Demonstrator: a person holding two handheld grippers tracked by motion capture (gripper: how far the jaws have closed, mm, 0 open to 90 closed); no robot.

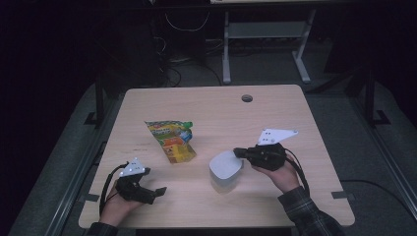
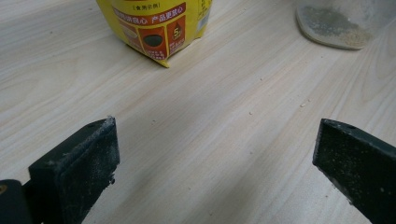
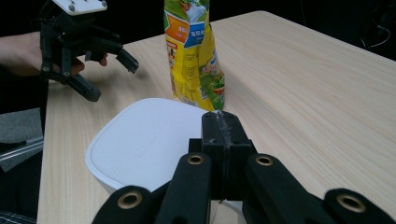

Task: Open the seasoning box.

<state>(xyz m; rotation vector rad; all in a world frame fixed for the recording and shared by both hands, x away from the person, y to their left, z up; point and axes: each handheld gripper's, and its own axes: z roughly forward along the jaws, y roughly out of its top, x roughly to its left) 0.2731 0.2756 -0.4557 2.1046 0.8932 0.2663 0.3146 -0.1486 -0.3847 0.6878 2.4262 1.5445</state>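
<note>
At the lower left of the high view, the left gripper (image 1: pixel 156 192) rests low over the wooden table (image 1: pixel 275 118) with its jaws spread wide and nothing between them; in its own view the bare tabletop (image 2: pixel 201 140) lies between the two black pads.

Just left of centre, a yellow and green snack bag (image 1: pixel 172 140) sits on the table. In the high view its long axis runs from the upper left toward the lower right, its green end toward the far edge. In the right gripper view the bag (image 3: pixel 194 56) appears to stand upright behind the lid, so whether it leans or lies flat cannot be settled.

Right of centre, a clear jar with a white lid (image 1: pixel 225 165) stands near the table's front half, with what looks like pale grain at its base (image 2: pixel 334 25). The right gripper (image 1: pixel 238 153) has its jaws pressed together at the lid's (image 3: pixel 144 140) right edge; whether they pinch the rim or merely touch it cannot be told.

The likely risk: a thin edge hold may slip or tip the jar, spilling grain, and a push leftward could topple the bag beside it.
</note>
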